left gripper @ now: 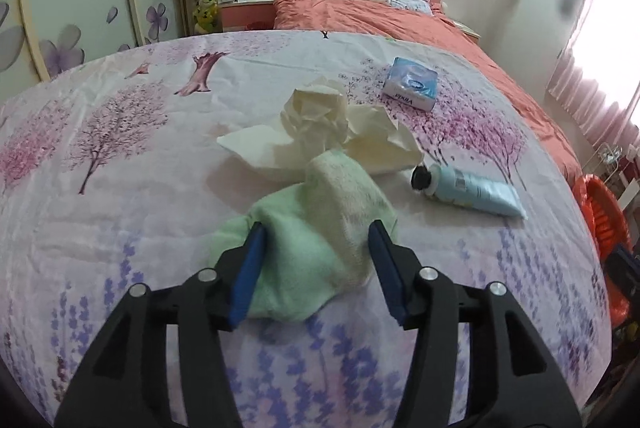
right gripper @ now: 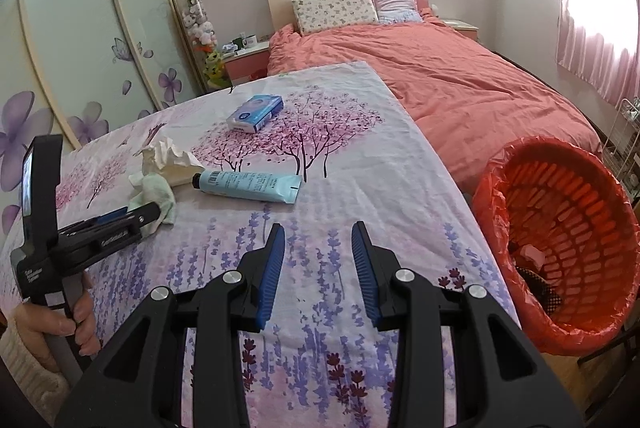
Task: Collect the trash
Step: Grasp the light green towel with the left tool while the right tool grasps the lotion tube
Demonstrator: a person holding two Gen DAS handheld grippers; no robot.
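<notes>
A crumpled green cloth [left gripper: 320,228] lies on the flowered table cover, and it also shows in the right wrist view [right gripper: 158,193]. My left gripper [left gripper: 318,234] is open with its blue pads on either side of the cloth's near part. Crumpled cream tissues [left gripper: 320,123] lie just behind the cloth, also seen from the right wrist [right gripper: 172,161]. A pale blue tube [left gripper: 472,191] with a black cap lies to the right, also in the right wrist view [right gripper: 250,183]. My right gripper [right gripper: 318,240] is open and empty above the cover, beside a red bin [right gripper: 560,228].
A blue tissue pack [left gripper: 412,83] lies further back on the cover, also in the right wrist view [right gripper: 256,111]. The red bin, lined with a red bag, stands off the table's right edge and holds some scraps. A bed with an orange-pink quilt [right gripper: 460,79] lies beyond.
</notes>
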